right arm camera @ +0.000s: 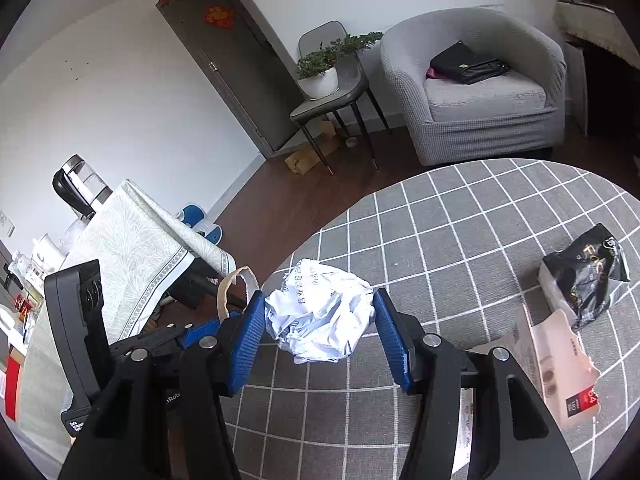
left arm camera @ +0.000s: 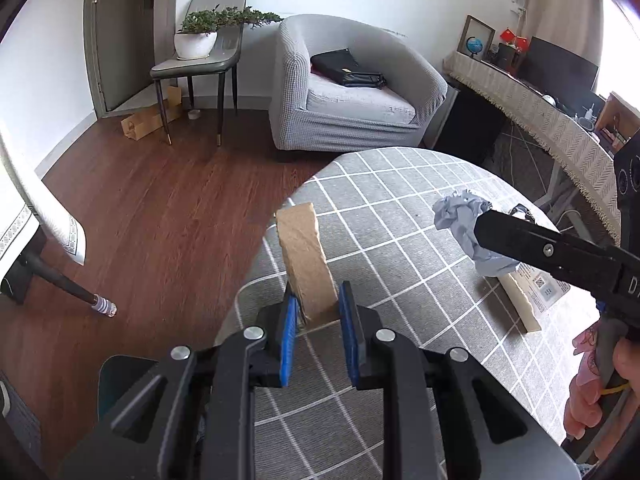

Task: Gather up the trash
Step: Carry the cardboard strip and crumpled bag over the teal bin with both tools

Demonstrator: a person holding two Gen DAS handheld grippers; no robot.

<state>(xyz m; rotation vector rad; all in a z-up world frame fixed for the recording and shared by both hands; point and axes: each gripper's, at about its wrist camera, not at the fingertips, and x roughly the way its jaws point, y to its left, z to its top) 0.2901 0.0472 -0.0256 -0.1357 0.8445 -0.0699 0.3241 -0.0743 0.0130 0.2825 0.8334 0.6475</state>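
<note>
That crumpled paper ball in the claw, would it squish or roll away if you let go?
The crumpled paper ball probably squishes easily: it is all loose folds, pinched between the right claw pads. It looks light for its size. Let go over the checked tablecloth, it might wobble, but its lumpy shape likely stops it rolling far.

Left gripper point(left arm camera: 318, 312) clamped on brown paper piece point(left arm camera: 306, 256), blue pads pressing both sides, piece sticking up over edge of round table point(left arm camera: 400, 208) with grey grid cloth; right gripper point(left arm camera: 486, 234) reaching in from right, closed on crumpled pale-blue paper wad point(left arm camera: 460, 216); torn carton point(left arm camera: 524, 300) flat on cloth under it; hand point(left arm camera: 600, 384) at right edge; grey armchair point(left arm camera: 352, 92) behind with black bag point(left arm camera: 344, 68) on seat.
</note>
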